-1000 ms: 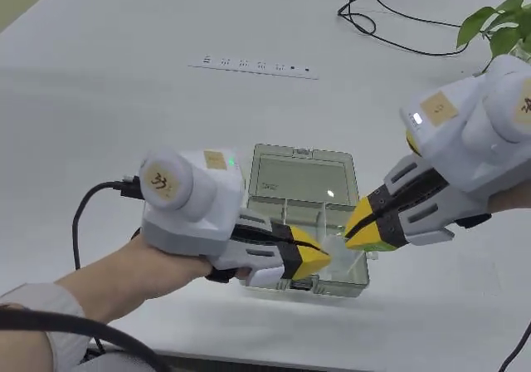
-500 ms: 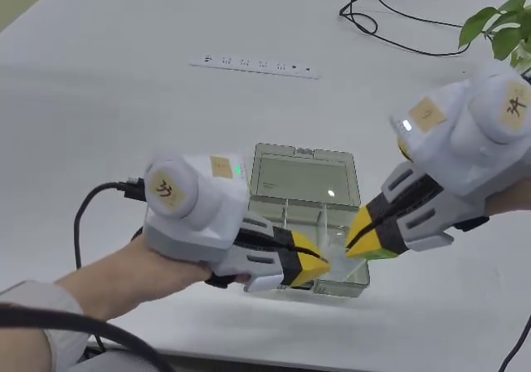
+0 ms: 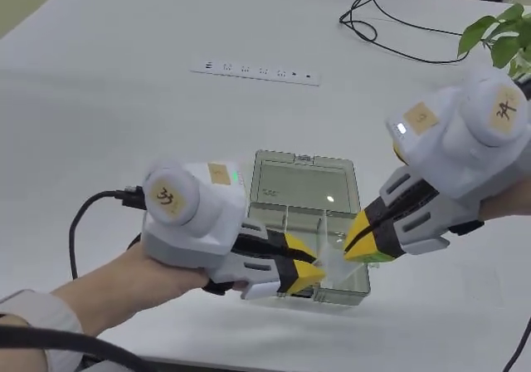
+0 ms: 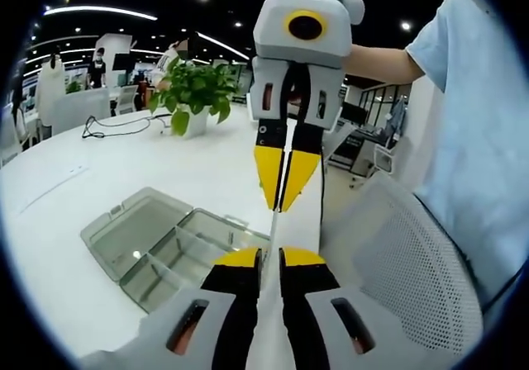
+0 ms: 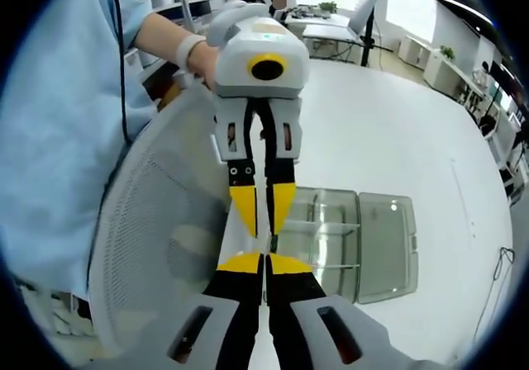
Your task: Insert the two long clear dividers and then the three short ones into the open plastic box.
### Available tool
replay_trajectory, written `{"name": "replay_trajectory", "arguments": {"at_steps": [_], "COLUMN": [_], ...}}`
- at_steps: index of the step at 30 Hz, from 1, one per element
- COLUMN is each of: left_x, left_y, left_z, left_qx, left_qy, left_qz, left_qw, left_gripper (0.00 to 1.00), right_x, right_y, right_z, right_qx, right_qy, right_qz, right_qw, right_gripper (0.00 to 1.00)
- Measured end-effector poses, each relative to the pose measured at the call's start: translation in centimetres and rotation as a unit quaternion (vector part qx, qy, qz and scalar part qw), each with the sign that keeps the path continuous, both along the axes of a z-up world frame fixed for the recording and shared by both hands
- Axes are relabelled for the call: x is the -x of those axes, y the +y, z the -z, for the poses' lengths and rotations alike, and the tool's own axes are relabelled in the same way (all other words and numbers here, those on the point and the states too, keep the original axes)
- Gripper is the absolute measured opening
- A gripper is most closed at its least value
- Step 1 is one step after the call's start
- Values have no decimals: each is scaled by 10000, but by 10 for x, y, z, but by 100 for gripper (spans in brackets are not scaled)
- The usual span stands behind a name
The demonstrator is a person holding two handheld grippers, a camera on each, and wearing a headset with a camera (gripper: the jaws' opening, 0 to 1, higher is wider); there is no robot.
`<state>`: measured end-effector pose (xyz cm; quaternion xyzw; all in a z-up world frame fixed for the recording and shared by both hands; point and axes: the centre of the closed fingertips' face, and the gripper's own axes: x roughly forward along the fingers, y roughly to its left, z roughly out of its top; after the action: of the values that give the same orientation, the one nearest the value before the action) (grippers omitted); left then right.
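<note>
Lowered slightly, the clear divider [image 3: 333, 256] is being pinched at both ends, left gripper [image 3: 315, 266] at 8 o'clock, right gripper [image 3: 350, 246] at 2, over the box's [image 3: 342, 292] 5 o'clock corner.

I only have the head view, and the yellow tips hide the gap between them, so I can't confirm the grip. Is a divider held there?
Observer: Yes. The left gripper view shows a clear divider edge-on, bridging the left gripper and the right gripper.
Operator: Are both pinching it?
Observer: Both pairs of jaws are closed on its ends.
Operator: Any compartments formed in the box?
Observer: The right gripper view shows crossing dividers standing inside the box.
</note>
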<state>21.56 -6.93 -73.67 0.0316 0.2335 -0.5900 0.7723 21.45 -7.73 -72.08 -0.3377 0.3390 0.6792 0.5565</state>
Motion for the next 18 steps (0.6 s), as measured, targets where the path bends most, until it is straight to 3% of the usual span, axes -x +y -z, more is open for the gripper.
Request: {"name": "replay_trajectory", "arguments": {"at_steps": [5, 18], "left_x": [-4, -12], "left_y": [9, 35], "left_z": [3, 13], "left_qx": [-79, -265], "left_qy": [-12, 8], "left_qz": [-161, -606], "left_qw": [9998, 9978], "left_gripper": [14, 32], "right_x": [-13, -29], "right_y": [-1, 4], "right_z": [2, 7], "right_qx": [68, 204], "right_qy": [-107, -177], "right_qz": [237, 314], "right_qw": [9996, 9991], "right_gripper": [2, 2]}}
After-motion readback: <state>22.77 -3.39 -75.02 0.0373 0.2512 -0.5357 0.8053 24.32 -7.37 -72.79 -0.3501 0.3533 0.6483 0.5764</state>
